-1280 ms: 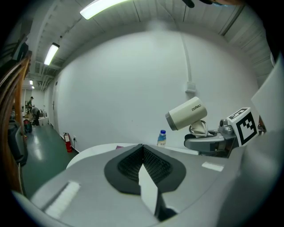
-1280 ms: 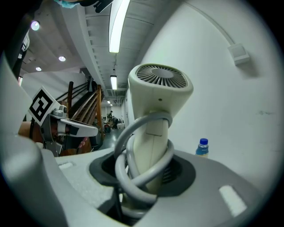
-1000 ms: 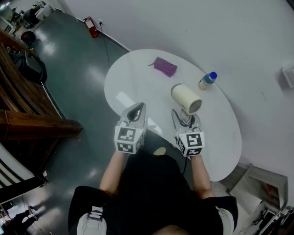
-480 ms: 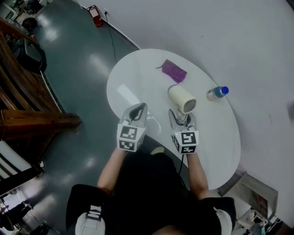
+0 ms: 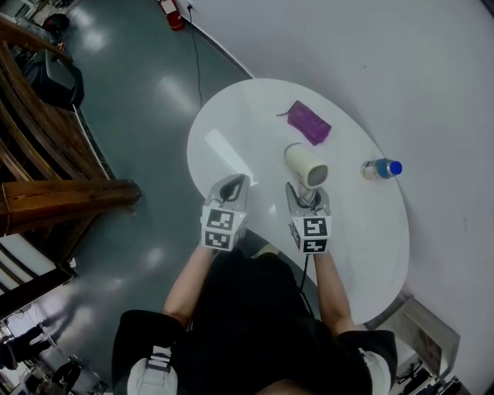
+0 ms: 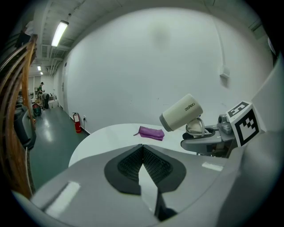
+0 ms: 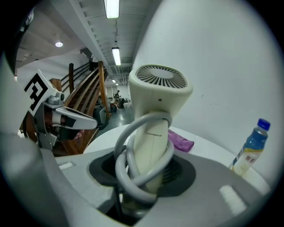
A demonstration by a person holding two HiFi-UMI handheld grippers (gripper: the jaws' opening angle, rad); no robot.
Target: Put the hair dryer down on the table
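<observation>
A cream hair dryer point(image 5: 306, 166) is held upright above the white round table point(image 5: 231, 123). My right gripper point(image 5: 308, 202) is shut on its handle. In the right gripper view the handle point(image 7: 148, 146) stands between the jaws, with the grey cord point(image 7: 128, 166) looped round it and the vented barrel end on top. My left gripper point(image 5: 228, 187) hovers to the left, over the table's near edge. Its jaws meet with nothing between them point(image 6: 143, 150). The left gripper view shows the dryer point(image 6: 181, 113) to the right.
A purple pouch point(image 5: 309, 123) lies on the table beyond the dryer. A small bottle with a blue cap point(image 5: 381, 168) lies at the right. A wooden staircase point(image 5: 46, 185) stands at the left, and a red fire extinguisher point(image 5: 171, 11) by the far wall.
The head view has swung, so the table, pouch and bottle sit further right in the frame. Both grippers and the dryer hold about the same pose over the table.
</observation>
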